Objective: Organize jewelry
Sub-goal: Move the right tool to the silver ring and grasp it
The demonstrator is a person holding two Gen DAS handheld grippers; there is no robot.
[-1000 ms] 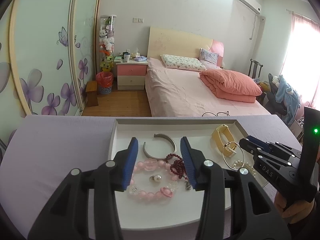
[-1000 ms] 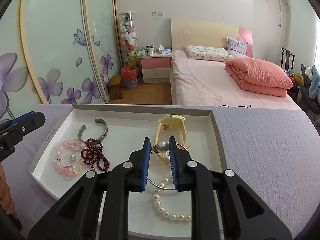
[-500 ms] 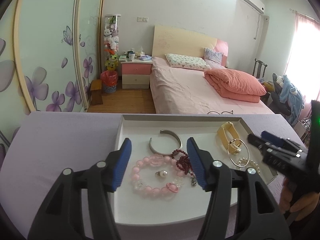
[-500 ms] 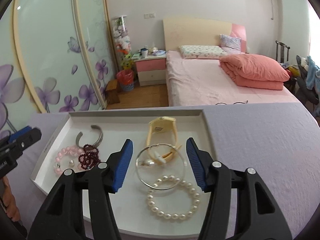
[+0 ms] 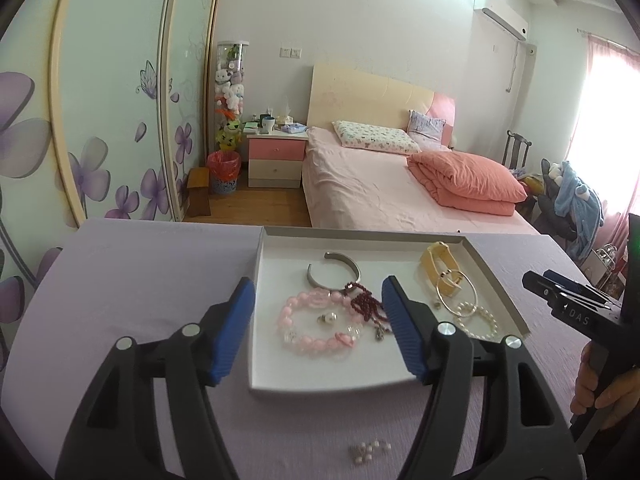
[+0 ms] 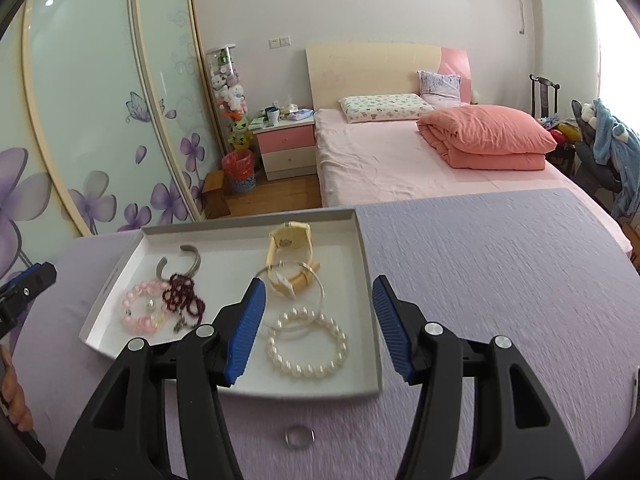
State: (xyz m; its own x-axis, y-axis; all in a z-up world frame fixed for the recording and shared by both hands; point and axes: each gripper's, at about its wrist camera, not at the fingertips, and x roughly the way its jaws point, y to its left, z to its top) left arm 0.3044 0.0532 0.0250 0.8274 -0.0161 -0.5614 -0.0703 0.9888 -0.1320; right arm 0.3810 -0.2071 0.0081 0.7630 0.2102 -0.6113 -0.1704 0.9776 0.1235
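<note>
Jaws apart, empty; left gripper [image 5: 318,330] half cut off perhaps

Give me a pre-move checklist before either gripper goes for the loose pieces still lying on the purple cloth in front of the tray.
1. Left gripper empty: ok; its jaws have just been opening, nothing between them.
2. Right gripper empty: ok; jaws apart, with the hoop it let go of lying in the tray.
3. Silver ring reachable: ok; on the cloth below the right gripper, outside the tray.
4. Small pearl cluster reachable: ok; on the cloth in front of the tray, between the left gripper's arms.
5. Free spot in the tray: ok; bare floor along the near edge.
6. What kind of piece the pearl cluster is: cannot tell; too small.
</note>
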